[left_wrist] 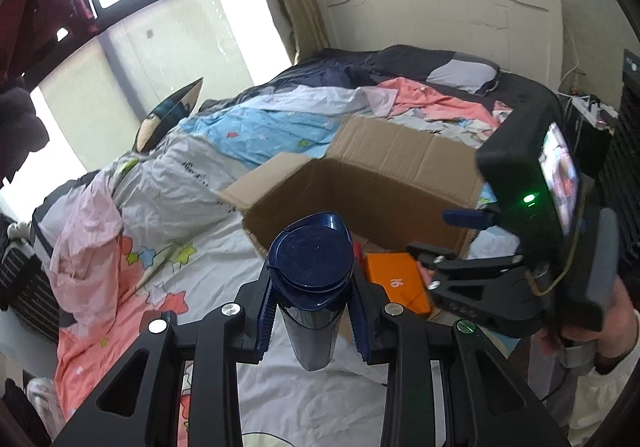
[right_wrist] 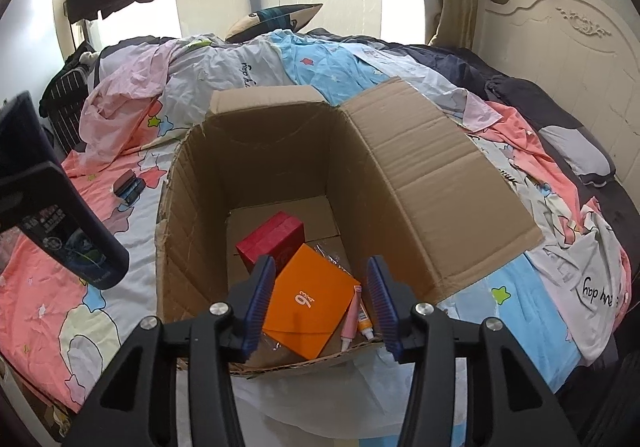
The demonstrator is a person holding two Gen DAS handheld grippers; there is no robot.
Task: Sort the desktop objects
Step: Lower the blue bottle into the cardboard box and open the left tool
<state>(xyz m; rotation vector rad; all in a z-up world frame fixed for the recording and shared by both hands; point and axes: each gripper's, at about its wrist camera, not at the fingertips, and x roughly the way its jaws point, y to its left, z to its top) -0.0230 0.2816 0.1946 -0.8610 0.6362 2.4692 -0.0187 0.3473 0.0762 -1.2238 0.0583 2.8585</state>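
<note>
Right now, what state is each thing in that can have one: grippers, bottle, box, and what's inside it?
Left gripper: shut on the dark blue bottle.
Dark blue bottle: cap closed, held off the bed, beside the box.
Right gripper: open, empty, over the box's near edge.
Cardboard box: open, flaps folded outward.
Orange box: closed, lying in the box.
Red box: closed, behind the orange one.
Two small tubes: lying beside the orange box.

Between the left claw's ribbed pads, the navy bottle (left_wrist: 310, 279) looks like glossy plastic; ahead, matt creased cardboard box (right_wrist: 420, 175) on soft printed cloth bedding (right_wrist: 48, 311).
</note>
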